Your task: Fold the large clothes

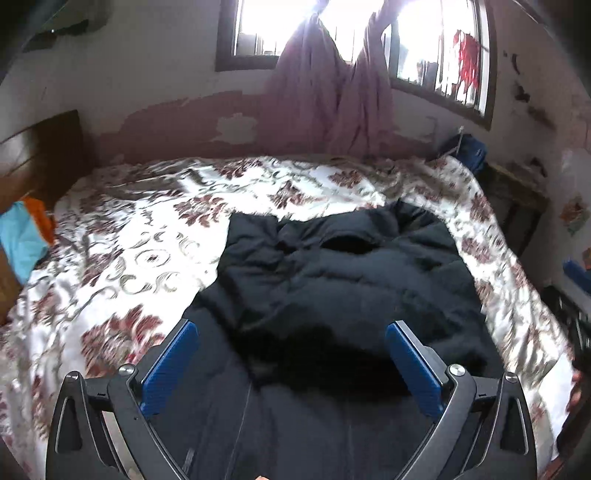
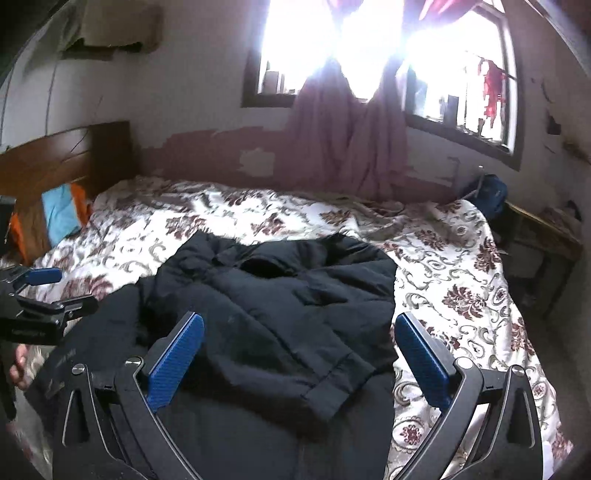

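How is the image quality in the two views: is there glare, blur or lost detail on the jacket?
Left wrist view: the window is blown out, the bedspread is smeared by motion blur, and the jacket is nearly featureless black. Right wrist view: stronger window glare, but it is sharper; the jacket shows seams and a cuff. Both views bend at the edges.

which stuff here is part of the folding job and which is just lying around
Part of the job:
black jacket, spread on the bed
left gripper, jaws open
right gripper, jaws open
floral bedspread, the surface under the jacket

Just lying about:
blue and orange cloth by the headboard
purple curtain
blue bag
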The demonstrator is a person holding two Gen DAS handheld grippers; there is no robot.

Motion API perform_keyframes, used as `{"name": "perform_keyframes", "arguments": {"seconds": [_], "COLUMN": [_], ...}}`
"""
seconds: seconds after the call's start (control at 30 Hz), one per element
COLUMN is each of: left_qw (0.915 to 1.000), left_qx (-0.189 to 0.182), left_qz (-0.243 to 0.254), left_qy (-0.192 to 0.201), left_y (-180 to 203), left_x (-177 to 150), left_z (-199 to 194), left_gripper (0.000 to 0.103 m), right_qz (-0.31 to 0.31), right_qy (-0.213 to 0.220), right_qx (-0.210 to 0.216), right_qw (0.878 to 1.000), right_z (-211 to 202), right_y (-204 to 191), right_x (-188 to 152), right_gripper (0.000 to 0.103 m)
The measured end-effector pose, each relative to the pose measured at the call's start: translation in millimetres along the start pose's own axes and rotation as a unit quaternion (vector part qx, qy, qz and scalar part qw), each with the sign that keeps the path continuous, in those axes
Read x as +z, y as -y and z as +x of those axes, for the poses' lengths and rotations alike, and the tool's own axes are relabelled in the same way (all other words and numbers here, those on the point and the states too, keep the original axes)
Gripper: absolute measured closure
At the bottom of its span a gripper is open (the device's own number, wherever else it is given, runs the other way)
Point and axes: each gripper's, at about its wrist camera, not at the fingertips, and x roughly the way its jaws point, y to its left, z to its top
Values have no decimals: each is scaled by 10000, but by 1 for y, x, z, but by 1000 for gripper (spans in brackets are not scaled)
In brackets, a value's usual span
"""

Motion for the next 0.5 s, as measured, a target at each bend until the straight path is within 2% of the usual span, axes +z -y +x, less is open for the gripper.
{"name": "perform_keyframes", "arguments": {"seconds": [0.07, 0.13, 0.23, 0.4, 0.5], "left_qw": [9997, 9994, 9994, 9978, 9972], "left_qx": [203, 252, 212, 140, 101], "left_qz": [57, 83, 168, 385, 652], "left_qy": [-129, -228, -223, -522, -356], "left_y": [1, 1, 0, -1, 1], "left_x": [-17, -33, -57, -88, -103], "left_z": [-4, -5, -2, 15, 17], "left_gripper": [0, 0, 0, 0, 0], "right_qz": [-121, -215, -219, -120, -94], "right_qy": [-39, -48, -48, 74, 205], "right_qx": [14, 3, 5, -18, -56], "right_qw": [9999, 9998, 9997, 9999, 9997], "right_z": [-1, -2, 0, -1, -5], "right_y": [-5, -10, -16, -27, -33], "right_x": [-12, -26, -46, -77, -92], "right_gripper": [2, 2, 2, 2, 2]}}
